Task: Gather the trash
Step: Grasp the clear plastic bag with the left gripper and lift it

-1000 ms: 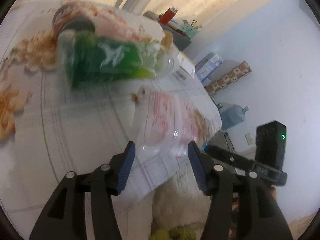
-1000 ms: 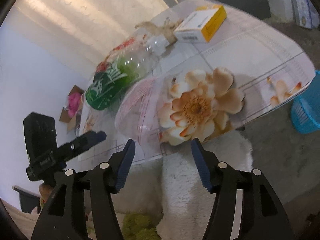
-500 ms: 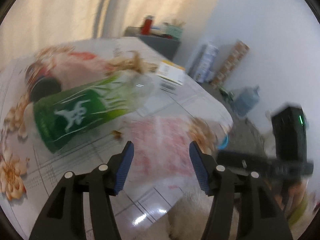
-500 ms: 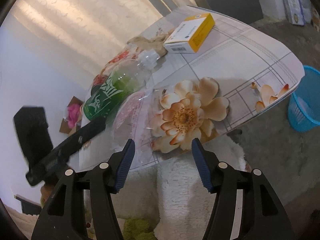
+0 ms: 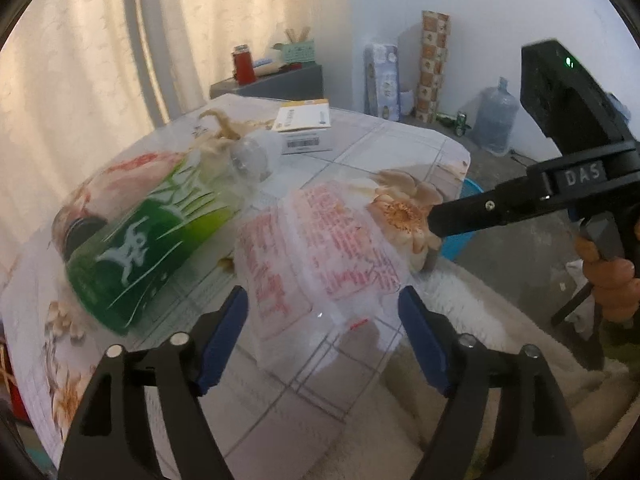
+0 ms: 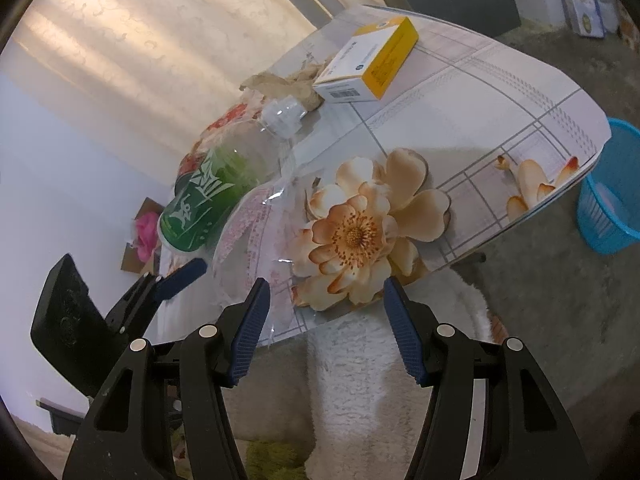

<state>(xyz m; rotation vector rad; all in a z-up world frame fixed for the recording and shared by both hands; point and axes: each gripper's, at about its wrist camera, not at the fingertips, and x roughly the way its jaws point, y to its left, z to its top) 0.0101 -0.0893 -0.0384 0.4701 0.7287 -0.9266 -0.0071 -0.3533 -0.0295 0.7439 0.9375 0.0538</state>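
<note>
Currently, your left gripper (image 5: pixel 322 332) jaws are opening, empty, over the clear wrapper (image 5: pixel 320 240); lower and close. The right gripper (image 6: pixel 325 330) stands half-open, empty.

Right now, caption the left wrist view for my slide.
Left gripper opening above a clear plastic wrapper beside a green bottle.

Both wrist views close, angled down over table (image 5: pixel 384 148) edge; shared: green bottle (image 5: pixel 152 240), plastic wrapper (image 6: pixel 248 224).
</note>
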